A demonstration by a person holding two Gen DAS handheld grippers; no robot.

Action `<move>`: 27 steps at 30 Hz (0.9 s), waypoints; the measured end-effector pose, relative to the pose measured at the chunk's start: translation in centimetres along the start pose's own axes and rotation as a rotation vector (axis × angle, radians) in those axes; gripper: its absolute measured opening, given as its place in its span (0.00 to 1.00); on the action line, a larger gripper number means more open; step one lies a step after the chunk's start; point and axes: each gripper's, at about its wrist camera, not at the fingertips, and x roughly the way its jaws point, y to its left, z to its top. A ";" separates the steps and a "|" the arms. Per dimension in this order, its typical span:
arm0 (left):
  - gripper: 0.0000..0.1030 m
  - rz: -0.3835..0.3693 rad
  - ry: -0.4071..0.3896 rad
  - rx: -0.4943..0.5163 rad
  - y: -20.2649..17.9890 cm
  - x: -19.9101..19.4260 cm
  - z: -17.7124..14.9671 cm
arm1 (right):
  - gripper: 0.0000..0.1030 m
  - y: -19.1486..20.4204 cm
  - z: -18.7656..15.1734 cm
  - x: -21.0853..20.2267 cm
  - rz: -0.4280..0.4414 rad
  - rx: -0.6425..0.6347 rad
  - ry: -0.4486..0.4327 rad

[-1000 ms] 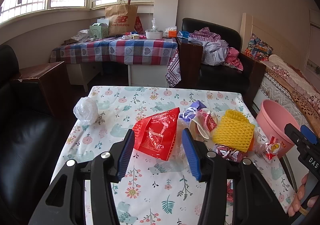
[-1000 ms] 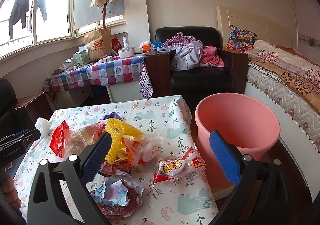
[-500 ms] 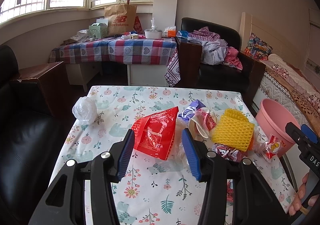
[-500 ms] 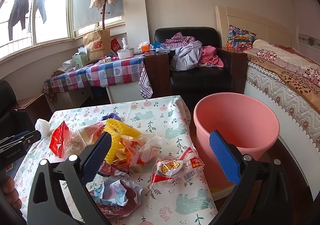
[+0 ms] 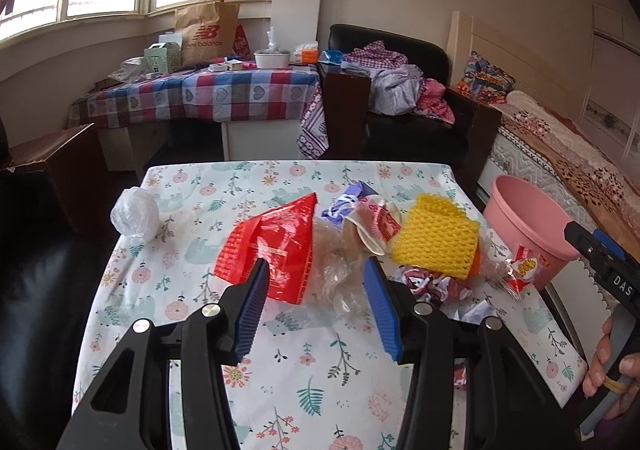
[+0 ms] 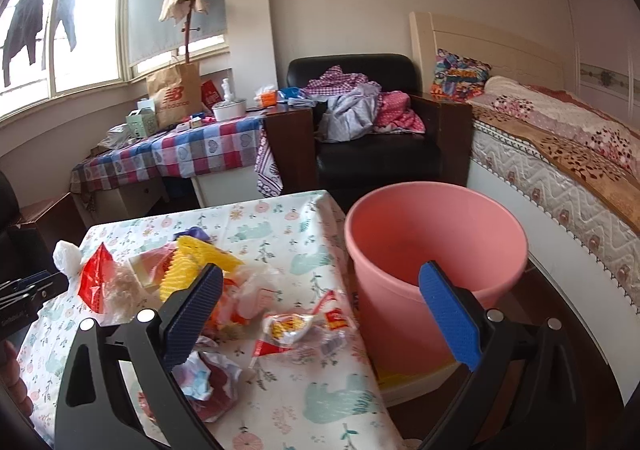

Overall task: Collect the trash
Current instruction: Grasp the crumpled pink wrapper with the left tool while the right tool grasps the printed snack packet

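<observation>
Trash lies across a floral tablecloth [image 5: 304,382]: a red plastic bag [image 5: 276,250], a yellow foam net [image 5: 436,242], a clear crumpled wrapper [image 5: 340,278], a white plastic ball [image 5: 134,214] and a red-yellow snack packet [image 6: 296,328]. My left gripper [image 5: 316,302] hovers open just short of the red bag and clear wrapper, holding nothing. My right gripper [image 6: 320,314] is open wide above the snack packet, empty. A pink bucket [image 6: 436,250] stands beside the table's right edge. Crumpled coloured paper [image 6: 208,378] lies near the right gripper's left finger.
Beyond the table stand a checked-cloth table [image 5: 200,94] with a paper bag, a black armchair [image 6: 380,154] heaped with clothes, and a bed [image 6: 560,154] to the right. A dark sofa [image 5: 36,290] flanks the left side. A hand [image 5: 608,366] holds the right tool.
Both views shifted only slightly; the right gripper edged a little toward the snack packet. Both grippers stay open and nothing was picked up.
</observation>
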 end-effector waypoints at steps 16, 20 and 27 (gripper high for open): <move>0.47 -0.203 0.121 0.173 -5.8 3.6 -0.5 | 0.89 -3.0 -2.3 1.6 0.122 0.025 0.136; 0.47 -0.193 0.148 0.219 -6.8 5.6 -0.2 | 0.83 -2.7 -2.6 2.3 0.168 0.027 0.179; 0.20 -0.241 0.250 0.167 -6.5 9.3 -0.3 | 0.81 -3.2 -2.6 2.9 0.220 0.039 0.216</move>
